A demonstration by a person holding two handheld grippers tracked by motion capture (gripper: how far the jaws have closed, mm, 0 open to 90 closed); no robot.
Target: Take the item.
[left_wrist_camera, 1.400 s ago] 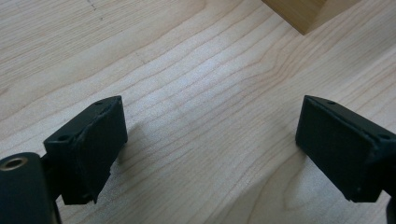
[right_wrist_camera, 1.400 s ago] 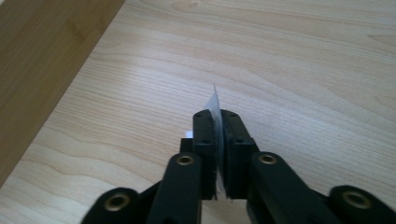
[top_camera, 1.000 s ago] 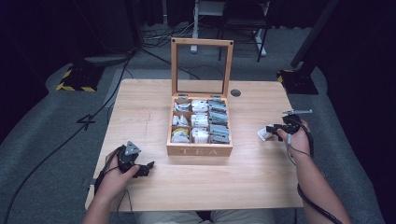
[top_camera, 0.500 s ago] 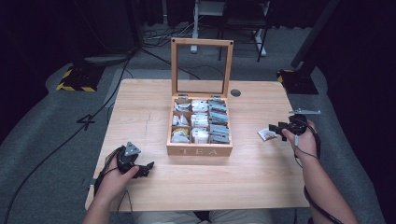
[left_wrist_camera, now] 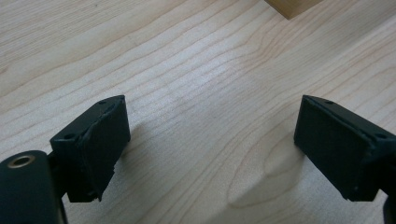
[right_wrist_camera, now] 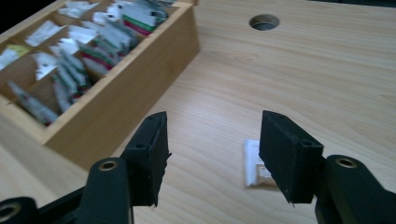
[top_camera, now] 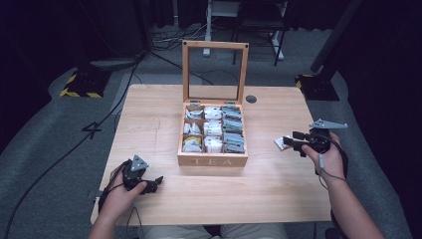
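My right hand-held gripper [right_wrist_camera: 212, 158] has just opened and drawn away from the tea bag [right_wrist_camera: 256, 164] — empty now, leaving it flat on the bench [top_camera: 259, 184] right of the tea box [top_camera: 213, 160] — delivery looks done.

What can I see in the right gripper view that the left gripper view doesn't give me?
The right gripper view alone gives the tea box's compartments packed with tea bags, a round hole in the table, and a small tea packet lying flat on the wood beyond the right tool, partly behind one jaw. The left gripper view alone gives the left tool low over bare wood, with a box corner at the top edge. Both share the wooden table and open, empty black jaws.
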